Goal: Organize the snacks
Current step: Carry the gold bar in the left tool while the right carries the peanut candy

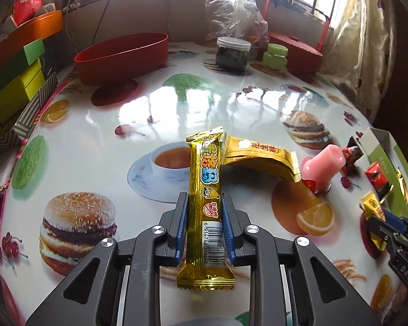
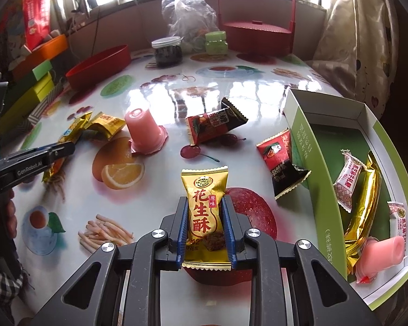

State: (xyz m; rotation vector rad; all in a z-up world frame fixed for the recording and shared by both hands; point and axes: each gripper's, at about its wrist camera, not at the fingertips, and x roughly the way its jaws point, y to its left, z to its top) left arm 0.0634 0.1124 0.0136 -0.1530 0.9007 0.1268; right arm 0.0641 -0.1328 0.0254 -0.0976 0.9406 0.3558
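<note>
Left claw [image 1: 204, 209]: clamped on gold bar [image 1: 205, 187], lifted off table [image 1: 103, 135], left of box [image 2: 321, 146].
Right claw [image 2: 205, 214]: clamped on peanut pack [image 2: 204, 212], likely bound for box.

Bright window backlight, glare on glossy table [image 1: 160, 103], fisheye-warped dark edges.

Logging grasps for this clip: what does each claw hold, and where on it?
Left claw grips the long gold snack bar across its lower half, near the barcode. Right claw grips the gold peanut-crisp packet by its side edges, mid-height.
</note>
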